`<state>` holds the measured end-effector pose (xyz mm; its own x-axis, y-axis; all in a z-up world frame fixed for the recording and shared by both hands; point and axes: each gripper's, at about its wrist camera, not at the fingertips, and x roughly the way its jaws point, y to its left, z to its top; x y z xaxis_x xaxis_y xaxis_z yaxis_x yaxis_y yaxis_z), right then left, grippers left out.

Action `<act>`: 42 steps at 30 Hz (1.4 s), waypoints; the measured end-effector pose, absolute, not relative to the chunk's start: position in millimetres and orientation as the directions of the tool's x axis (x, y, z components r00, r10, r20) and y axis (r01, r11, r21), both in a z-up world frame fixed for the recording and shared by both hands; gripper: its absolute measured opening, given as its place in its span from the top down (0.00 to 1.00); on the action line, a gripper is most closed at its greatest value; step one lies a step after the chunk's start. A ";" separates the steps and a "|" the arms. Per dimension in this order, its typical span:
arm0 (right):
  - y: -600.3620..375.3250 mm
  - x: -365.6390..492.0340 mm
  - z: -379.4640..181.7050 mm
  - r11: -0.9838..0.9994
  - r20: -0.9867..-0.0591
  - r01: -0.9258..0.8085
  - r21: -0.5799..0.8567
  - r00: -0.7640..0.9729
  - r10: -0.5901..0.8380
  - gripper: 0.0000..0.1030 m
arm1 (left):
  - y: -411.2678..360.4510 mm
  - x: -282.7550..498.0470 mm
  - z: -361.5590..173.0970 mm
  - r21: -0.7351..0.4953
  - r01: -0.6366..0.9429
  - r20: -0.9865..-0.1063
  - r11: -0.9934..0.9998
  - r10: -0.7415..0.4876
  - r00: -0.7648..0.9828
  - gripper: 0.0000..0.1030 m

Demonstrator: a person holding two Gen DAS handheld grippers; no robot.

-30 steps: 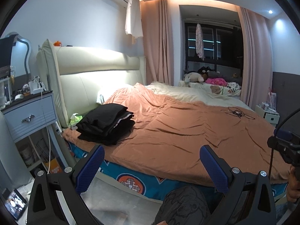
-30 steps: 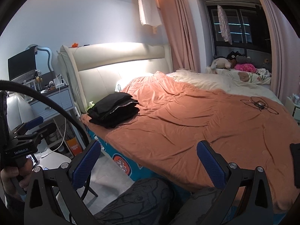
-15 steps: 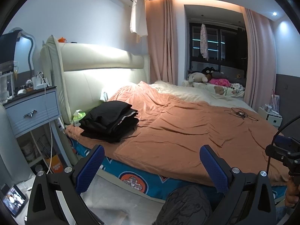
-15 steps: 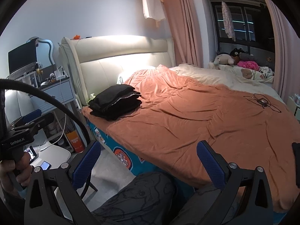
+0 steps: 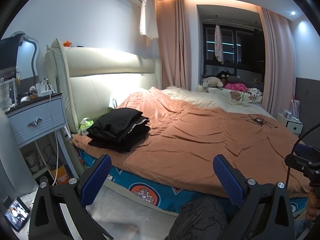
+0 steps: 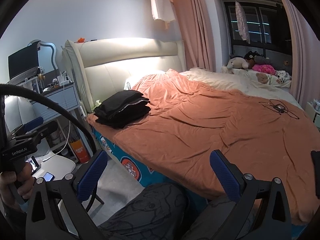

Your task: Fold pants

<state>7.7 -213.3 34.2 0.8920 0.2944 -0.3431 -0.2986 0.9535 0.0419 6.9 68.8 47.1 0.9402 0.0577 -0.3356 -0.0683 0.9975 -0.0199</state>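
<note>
Both claws (image 5: pixel 162 177) (image 6: pixel 158 172) agape, level, bedward.

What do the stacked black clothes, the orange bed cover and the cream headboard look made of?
Stacked black folded clothes: soft matte woven or knit fabric, probably; layers slump, and a pale trim edge shows.
Orange bed cover: thin smooth cloth with a slight sheen; fine creases run all over it.
Cream padded headboard: leather or faux leather, apparently; a smooth glossy surface with stitched panel seams.

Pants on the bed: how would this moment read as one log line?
black folded pants: stacked on orange blanket near headboard | left hand-held gripper: open, empty | right hand-held gripper: open, empty
</note>
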 end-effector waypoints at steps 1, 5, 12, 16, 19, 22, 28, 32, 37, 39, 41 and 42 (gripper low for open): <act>-213.7 7.0 34.7 0.953 -0.343 -0.299 0.043 0.892 0.295 0.00 | 69.0 6.5 47.2 -0.021 -0.068 -0.335 0.997 0.057 0.941 0.00; -216.0 7.2 34.9 0.953 -0.341 -0.301 0.043 0.892 0.297 0.00 | 69.7 6.9 47.7 -0.021 -0.069 -0.336 0.997 0.058 0.940 0.00; -216.4 7.5 34.1 0.953 -0.343 -0.300 0.042 0.891 0.296 0.00 | 70.1 6.4 48.2 -0.021 -0.070 -0.333 0.997 0.059 0.941 0.00; -217.6 8.1 34.0 0.953 -0.343 -0.301 0.044 0.891 0.297 0.00 | 69.6 5.7 48.2 -0.020 -0.068 -0.334 0.997 0.058 0.941 0.00; -217.7 8.7 33.8 0.953 -0.345 -0.299 0.045 0.891 0.296 0.00 | 69.7 5.6 48.2 -0.023 -0.069 -0.335 0.997 0.057 0.941 0.00; -218.1 8.5 33.6 0.953 -0.344 -0.298 0.047 0.891 0.296 0.00 | 70.3 5.3 47.2 -0.023 -0.070 -0.336 0.997 0.058 0.940 0.00; -220.6 6.9 33.6 0.955 -0.343 -0.294 0.049 0.893 0.292 0.00 | 71.3 5.5 47.3 -0.027 -0.072 -0.338 0.997 0.059 0.939 0.00; -221.6 7.8 33.7 0.955 -0.345 -0.291 0.051 0.893 0.290 0.00 | 71.2 5.8 47.1 -0.030 -0.072 -0.338 0.997 0.058 0.939 0.00; -221.5 8.1 33.6 0.956 -0.347 -0.289 0.050 0.893 0.288 0.00 | 72.1 6.6 46.0 -0.036 -0.067 -0.340 0.997 0.051 0.939 0.00; -221.6 8.4 33.5 0.956 -0.347 -0.289 0.050 0.893 0.288 0.00 | 72.7 6.2 45.2 -0.036 -0.070 -0.340 0.997 0.054 0.939 0.00; -221.6 8.4 33.3 0.956 -0.348 -0.290 0.050 0.892 0.289 0.00 | 73.1 6.6 44.5 -0.039 -0.067 -0.343 0.997 0.050 0.938 0.00; -221.6 8.1 33.4 0.956 -0.348 -0.290 0.050 0.892 0.289 0.00 | 73.5 6.8 44.2 -0.041 -0.067 -0.345 0.997 0.049 0.937 0.00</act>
<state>8.1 -221.6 33.4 0.8919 0.2887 -0.3481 -0.2899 0.9558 0.0501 6.8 73.5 44.2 0.9374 0.0493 -0.3448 -0.0674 0.9969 -0.0406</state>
